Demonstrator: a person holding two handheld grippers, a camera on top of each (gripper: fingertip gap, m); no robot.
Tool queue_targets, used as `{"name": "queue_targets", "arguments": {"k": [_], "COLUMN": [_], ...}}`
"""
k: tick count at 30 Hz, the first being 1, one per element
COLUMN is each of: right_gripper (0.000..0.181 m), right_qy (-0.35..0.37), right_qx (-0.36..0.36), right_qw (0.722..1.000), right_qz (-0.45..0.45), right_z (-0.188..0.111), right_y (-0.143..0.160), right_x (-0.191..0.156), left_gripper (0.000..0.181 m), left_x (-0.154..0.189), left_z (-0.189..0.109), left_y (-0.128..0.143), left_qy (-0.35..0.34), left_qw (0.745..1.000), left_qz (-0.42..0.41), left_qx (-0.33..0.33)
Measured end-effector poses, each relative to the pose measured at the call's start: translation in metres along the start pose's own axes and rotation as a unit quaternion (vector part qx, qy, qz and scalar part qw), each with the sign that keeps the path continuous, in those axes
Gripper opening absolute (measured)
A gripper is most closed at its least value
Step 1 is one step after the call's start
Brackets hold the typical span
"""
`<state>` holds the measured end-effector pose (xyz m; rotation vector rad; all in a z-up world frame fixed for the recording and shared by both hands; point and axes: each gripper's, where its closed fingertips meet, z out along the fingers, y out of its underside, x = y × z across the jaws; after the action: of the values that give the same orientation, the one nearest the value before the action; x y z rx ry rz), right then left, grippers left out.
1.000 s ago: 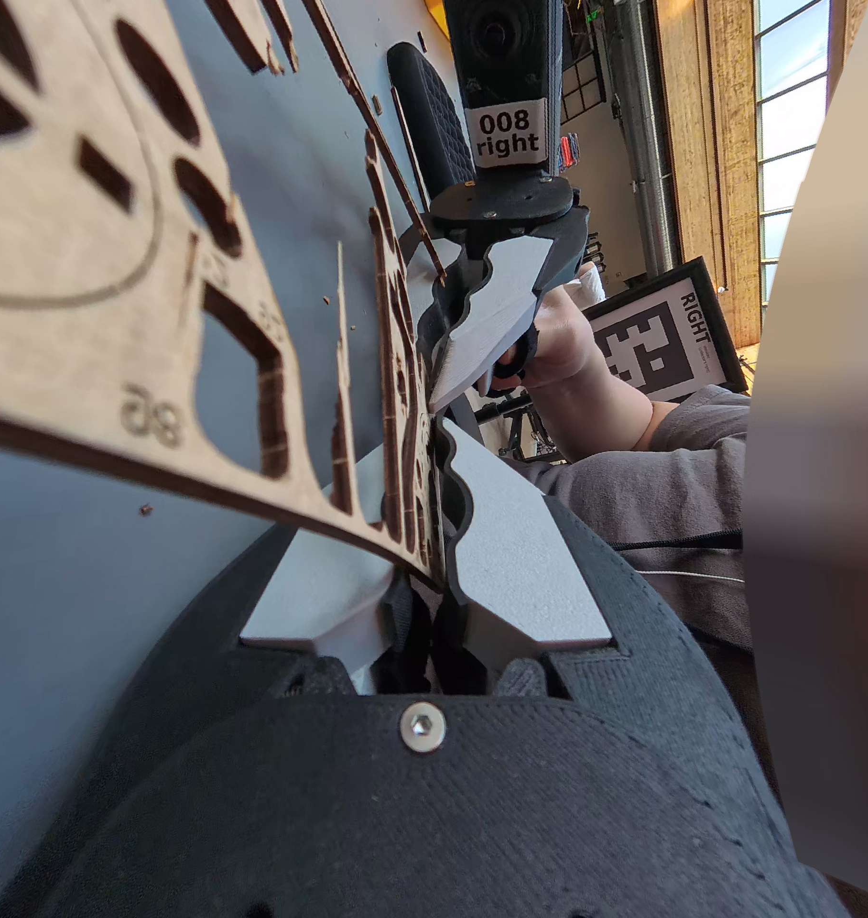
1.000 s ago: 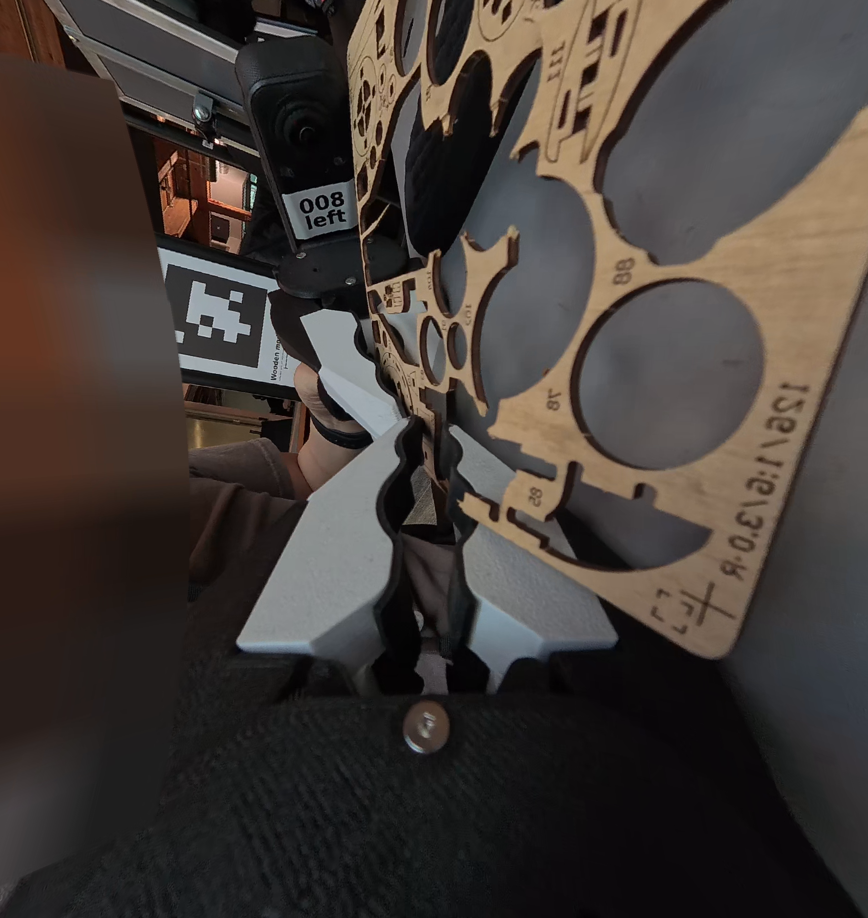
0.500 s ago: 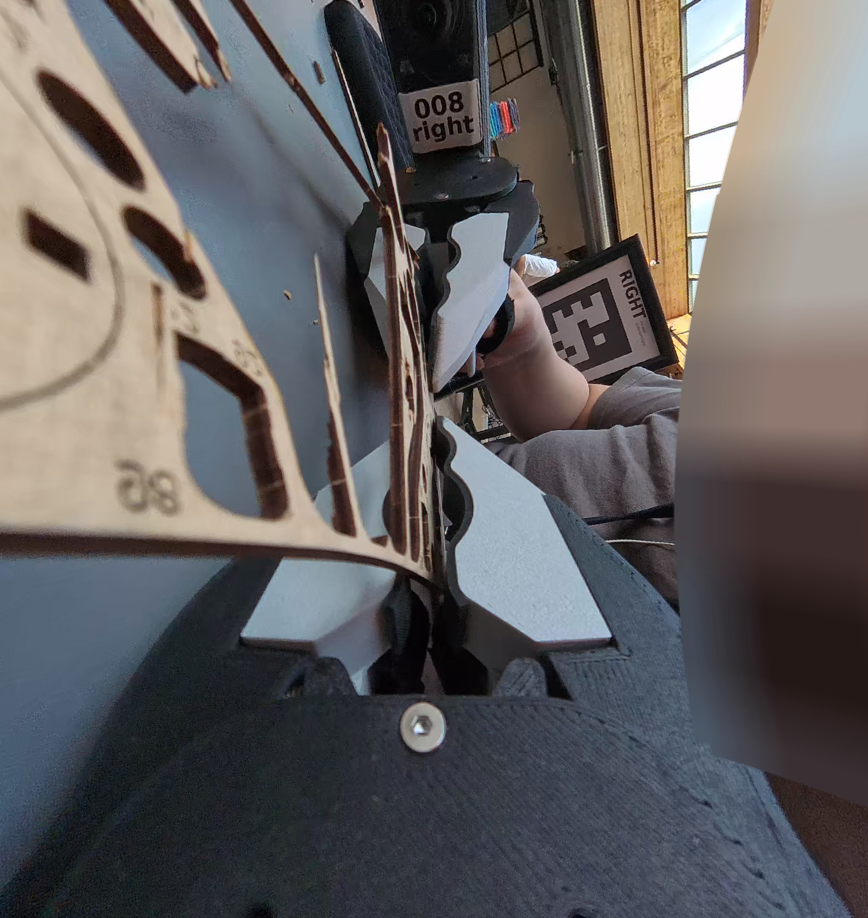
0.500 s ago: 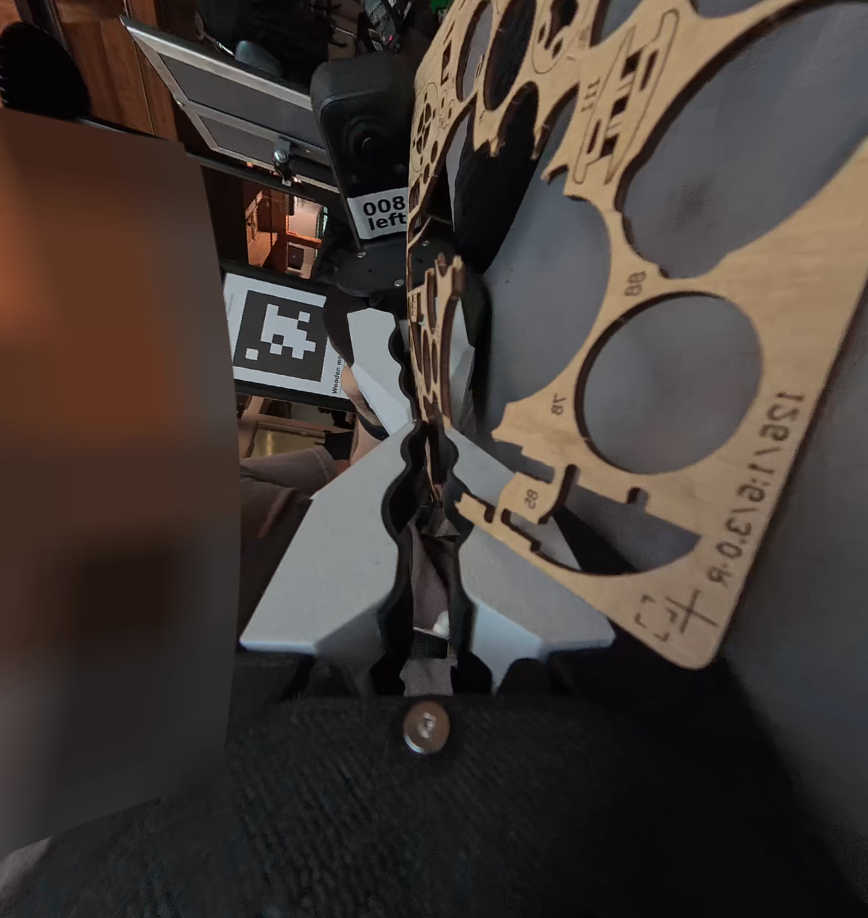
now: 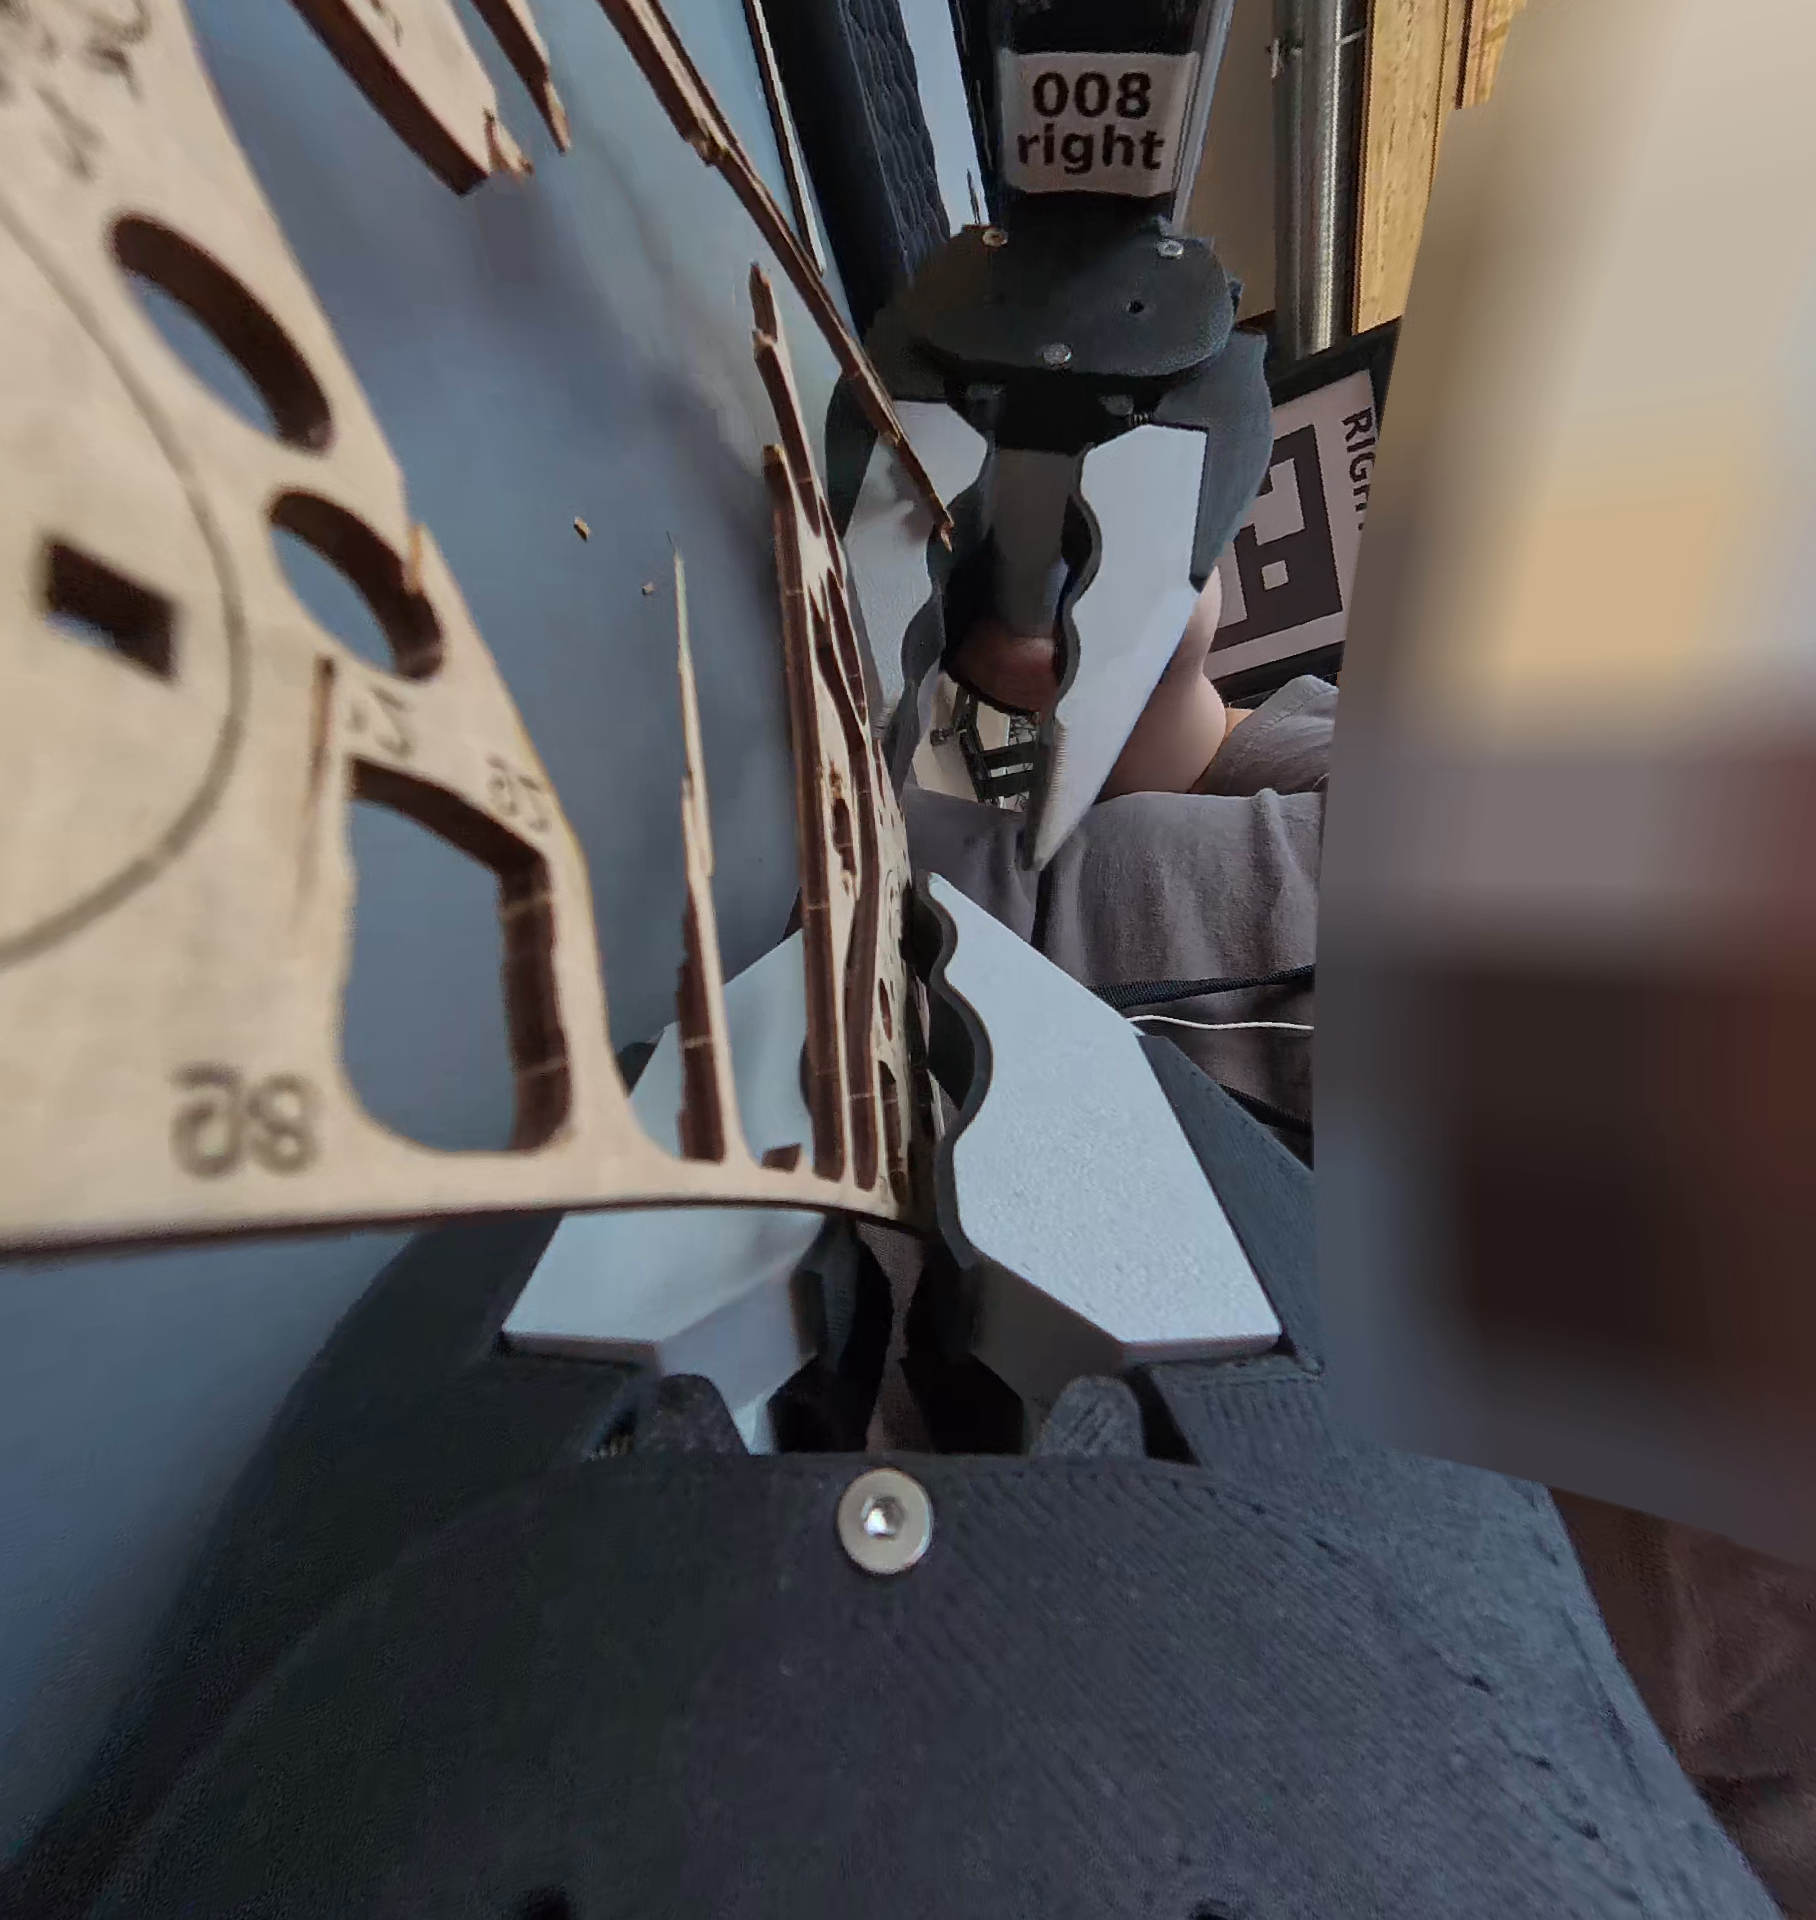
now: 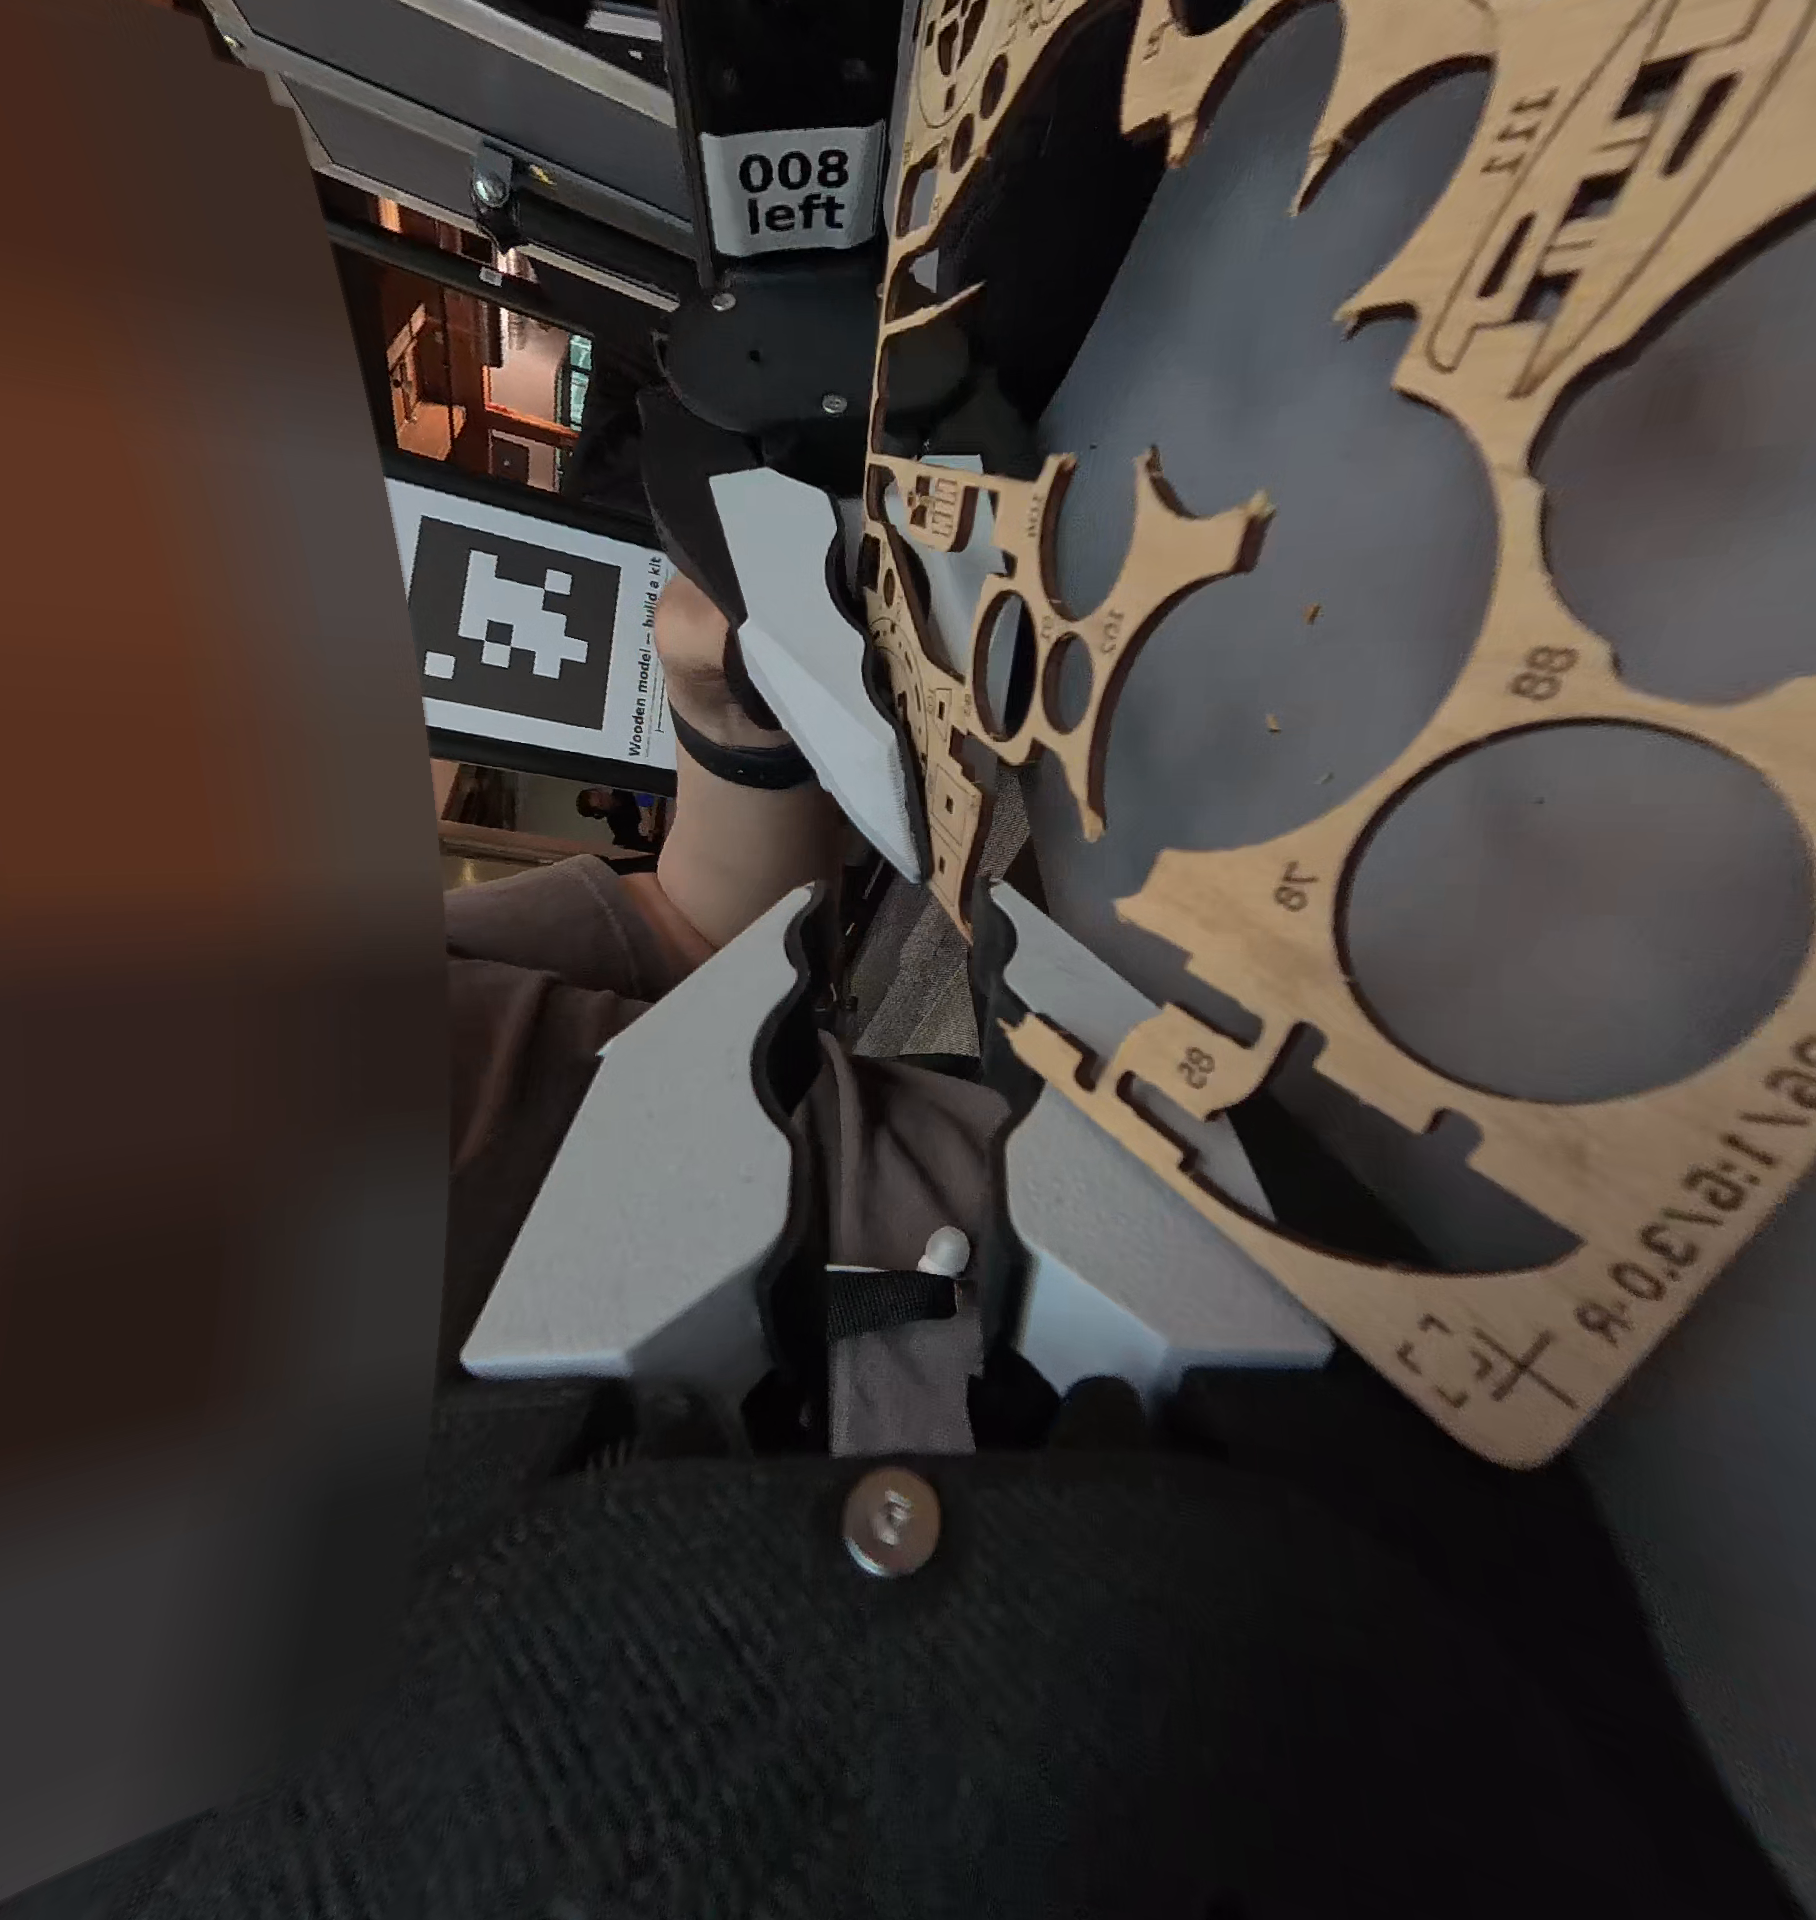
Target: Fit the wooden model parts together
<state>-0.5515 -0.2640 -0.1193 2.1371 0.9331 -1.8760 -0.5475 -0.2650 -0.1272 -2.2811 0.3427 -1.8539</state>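
The left tongs (image 5: 909,1049) are clenched on the edge of a thin wooden parts sheet (image 5: 104,831), which stands on edge between their grey fingers (image 5: 1080,1164) and runs away from the camera. The sheet is laser-cut, with round and slotted holes where pieces are out, and the blue-grey table (image 5: 488,343) shows through them. In the right wrist view the same sheet (image 6: 1486,935) spreads to the right. The right tongs (image 6: 899,1039) stand released, a clear gap between their fingers, through which grey clothing shows. The sheet's lower edge lies against the right finger (image 6: 1101,1174); whether it touches is hard to tell. The two tongs face each other, tips near together. A framed black-and-white marker card (image 6: 530,634) stands behind.
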Motion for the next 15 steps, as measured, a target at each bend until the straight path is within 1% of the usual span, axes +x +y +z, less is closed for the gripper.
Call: {"name": "queue_targets", "arguments": {"k": [1, 3, 5, 7, 9, 11, 13, 14, 15], "right_gripper": [0.029, 0.031, 0.035, 0.036, 0.042, 0.048, 0.057, 0.059, 0.062], "right_qy": [0.008, 0.015, 0.007, -0.004, -0.018, -0.021, -0.05, -0.062, -0.056], "right_qx": [0.002, 0.016, 0.063, 0.098, 0.126, 0.137, 0.146, 0.136, 0.116], "right_qw": [1.0, 1.0, 0.998, 0.995, 0.991, 0.99, 0.987, 0.987, 0.991], "right_qz": [-0.012, -0.019, -0.014, 0.007, 0.029, 0.034, 0.049, 0.051, 0.043], "right_z": [0.0, -0.002, -0.004, -0.003, -0.001, -0.002, -0.005, -0.006, -0.006], "right_y": [-0.001, -0.006, -0.016, -0.017, -0.016, -0.013, -0.015, -0.015, -0.012], "right_x": [0.0, -0.002, -0.005, -0.005, -0.006, -0.006, -0.013, -0.017, -0.017], "left_gripper": [0.002, 0.002, 0.001, 0.001, 0.002, 0.002, 0.002, 0.002, 0.002], "left_x": [-0.001, 0.0, 0.002, 0.001, -0.002, -0.003, 0.0, 0.002, 0.003], "left_z": [-0.001, -0.001, -0.003, -0.003, -0.001, 0.001, 0.001, 0.0, 0.001], "left_y": [-0.002, -0.007, -0.015, -0.016, -0.013, -0.012, -0.014, -0.014, -0.013], "left_qy": [0.001, 0.008, 0.016, 0.013, 0.0, 0.0, 0.016, 0.024, 0.026], "left_qw": [1.0, 1.0, 0.999, 0.999, 0.999, 0.999, 0.999, 0.999, 0.999], "left_qz": [-0.008, -0.023, -0.034, -0.038, -0.035, -0.041, -0.045, -0.045, -0.045], "left_qx": [0.001, 0.006, 0.022, 0.018, 0.005, 0.0, -0.001, -0.003, -0.008]}}
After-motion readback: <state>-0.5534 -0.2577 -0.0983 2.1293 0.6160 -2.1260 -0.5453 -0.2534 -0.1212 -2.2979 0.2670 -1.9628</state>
